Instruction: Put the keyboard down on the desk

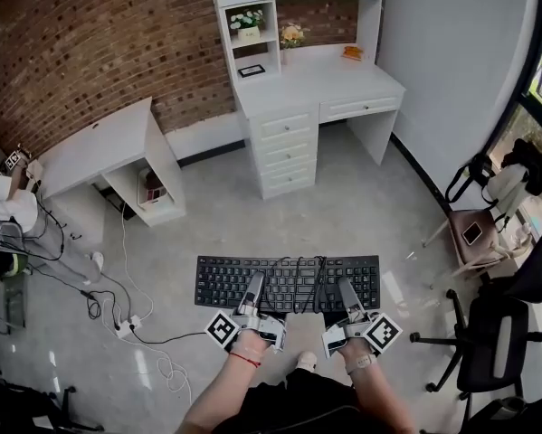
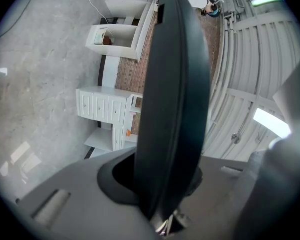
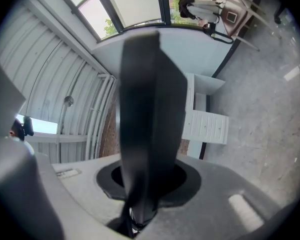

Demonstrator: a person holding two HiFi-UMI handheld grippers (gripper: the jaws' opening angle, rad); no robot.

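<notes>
Black plastic keyboard [image 1: 287,283] is hanging level in the air over the grey floor [image 1: 361,197], keys facing up, its own cable [image 1: 298,274] lying looped across the middle rows. Key legends are showing only as pale specks, too small to read.

Left gripper [image 1: 252,286] is clamping the near long edge toward the left end. Right gripper [image 1: 347,289] is clamping the same edge toward the right end. In the left gripper view and the right gripper view the keyboard's dark edge is standing upright between the jaws, with the pads pressing on it from both sides. Black-and-white marker cubes [image 1: 223,329] are sitting on each gripper, nearer the hands. A red band [image 1: 245,359] is circling the left wrist.

Further out, a white power strip [image 1: 130,324] with cables is lying on the floor at left. A black office chair [image 1: 492,333] is standing at right, and a phone [image 1: 472,233] is resting on a seat beyond it. A person [image 1: 8,211] is bending at the left edge beside a lower white desk [image 1: 108,143].

Farthest, the white desk with drawers [image 1: 316,84] is standing against the brick wall [image 1: 90,43], well apart from the keyboard. Its shelves are carrying flower pots [image 1: 246,21], and an orange item [image 1: 352,52] is lying on its top.
</notes>
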